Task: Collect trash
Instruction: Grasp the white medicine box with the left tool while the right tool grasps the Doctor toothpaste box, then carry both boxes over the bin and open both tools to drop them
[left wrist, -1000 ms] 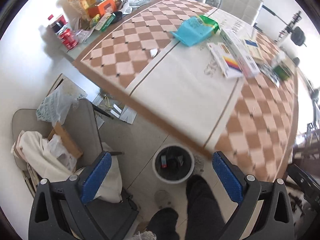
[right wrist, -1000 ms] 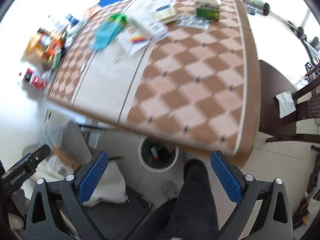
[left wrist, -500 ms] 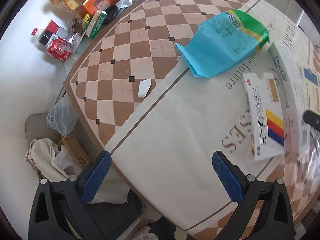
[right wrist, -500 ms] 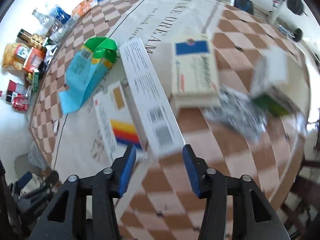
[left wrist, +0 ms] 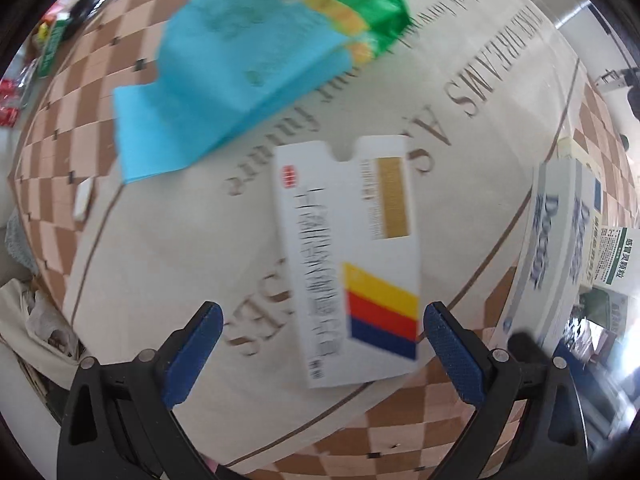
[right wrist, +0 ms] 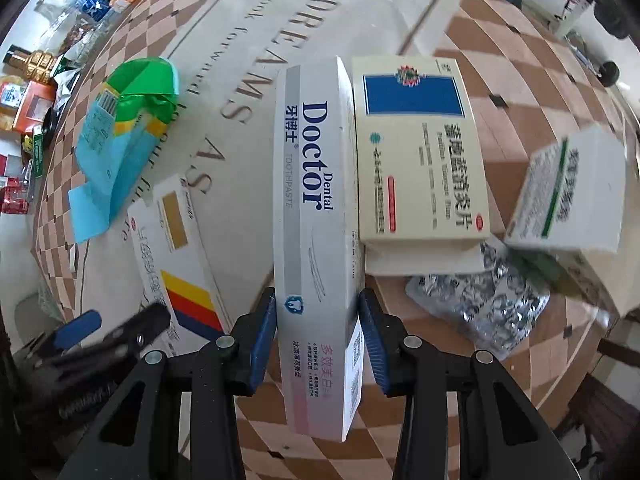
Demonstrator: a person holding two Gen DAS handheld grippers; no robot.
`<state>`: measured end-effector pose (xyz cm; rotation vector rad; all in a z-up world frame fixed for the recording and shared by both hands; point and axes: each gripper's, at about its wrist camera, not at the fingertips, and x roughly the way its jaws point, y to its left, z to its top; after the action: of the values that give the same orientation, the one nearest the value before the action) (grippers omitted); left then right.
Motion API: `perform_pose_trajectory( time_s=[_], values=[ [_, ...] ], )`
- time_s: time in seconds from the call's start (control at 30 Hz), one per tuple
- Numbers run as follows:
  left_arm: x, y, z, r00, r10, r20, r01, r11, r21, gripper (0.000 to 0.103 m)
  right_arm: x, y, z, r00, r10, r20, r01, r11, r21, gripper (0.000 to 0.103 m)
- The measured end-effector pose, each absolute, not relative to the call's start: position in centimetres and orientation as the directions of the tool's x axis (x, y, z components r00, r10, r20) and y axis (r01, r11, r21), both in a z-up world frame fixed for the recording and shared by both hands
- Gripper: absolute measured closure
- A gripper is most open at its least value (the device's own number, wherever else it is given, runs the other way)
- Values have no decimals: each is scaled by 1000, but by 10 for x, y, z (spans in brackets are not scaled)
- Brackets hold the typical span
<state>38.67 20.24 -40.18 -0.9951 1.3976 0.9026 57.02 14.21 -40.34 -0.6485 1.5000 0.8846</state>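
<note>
My left gripper (left wrist: 320, 332) is open, its blue pads either side of the near end of a flat white medicine box (left wrist: 352, 256) with yellow, red and blue stripes, lying on the table. My right gripper (right wrist: 318, 336) has its pads against both sides of a white Dental Doctor toothpaste box (right wrist: 316, 216), which lies lengthways on the table. The striped box also shows in the right wrist view (right wrist: 172, 248), left of the toothpaste box. The toothpaste box shows at the right of the left wrist view (left wrist: 556, 248).
A blue and green snack bag (left wrist: 256, 48) lies beyond the striped box. A cream medicine box with a blue panel (right wrist: 420, 148), foil blister packs (right wrist: 480, 300) and a green-striped box (right wrist: 568, 196) lie right of the toothpaste box. Bottles and packets (right wrist: 28, 92) crowd the table's far left edge.
Both grippers have come down from over the floor bin to the table top. The right jaws have narrowed onto the toothpaste box. The left gripper has neared the striped box.
</note>
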Motion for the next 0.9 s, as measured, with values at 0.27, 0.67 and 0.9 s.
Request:
perform_pose_trajectory(
  time_s=[0.27, 0.67, 0.9],
  values=[
    [402, 194, -416, -13, -54, -998, -914, 405, -10, 31, 576, 118, -419, -143, 65, -988, -795, 587, 153, 63],
    [311, 121, -420, -43, -52, -998, -888, 460, 14, 30, 507, 69, -437, -150, 9, -989, -854, 503, 134, 66],
    [315, 124, -407, -47, 13, -999, -851, 522, 47, 31, 498, 84, -449, -99, -11, -995, -861, 503, 80, 66]
  ],
)
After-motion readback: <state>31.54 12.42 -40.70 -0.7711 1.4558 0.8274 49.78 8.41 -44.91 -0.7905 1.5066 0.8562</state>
